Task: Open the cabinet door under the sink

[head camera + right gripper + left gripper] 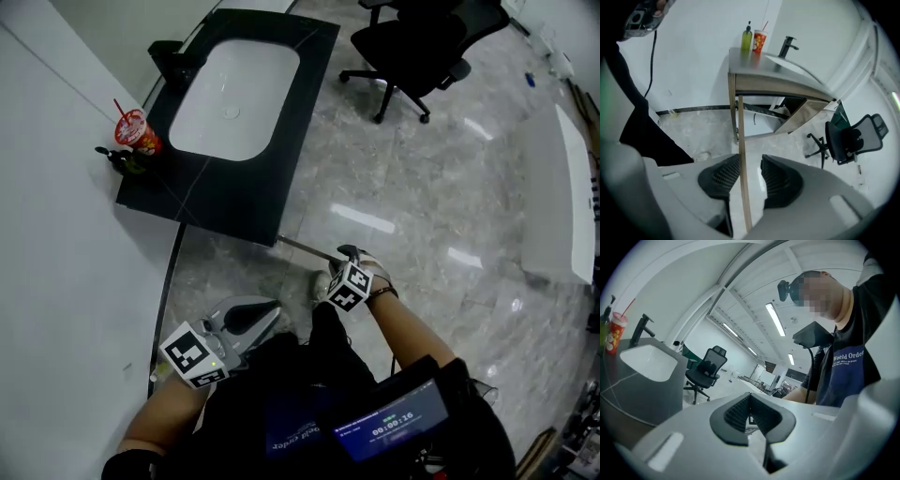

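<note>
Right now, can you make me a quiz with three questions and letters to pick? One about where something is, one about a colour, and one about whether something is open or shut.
1. Where is the red cup?
A) on the counter, beside the green bottle
B) on the floor
C) inside the basin

2. What colour is the office chair?
A) red
B) black
C) white

3. How is the cabinet door?
A) shut flat
B) taken off and lying down
C) swung open

Answers:
1 A: the cup stands at the counter's corner, next to the bottle.
2 B: its seat, back and legs are all black.
3 C: its thin edge sticks out between the parted jaws of the right gripper.
</note>
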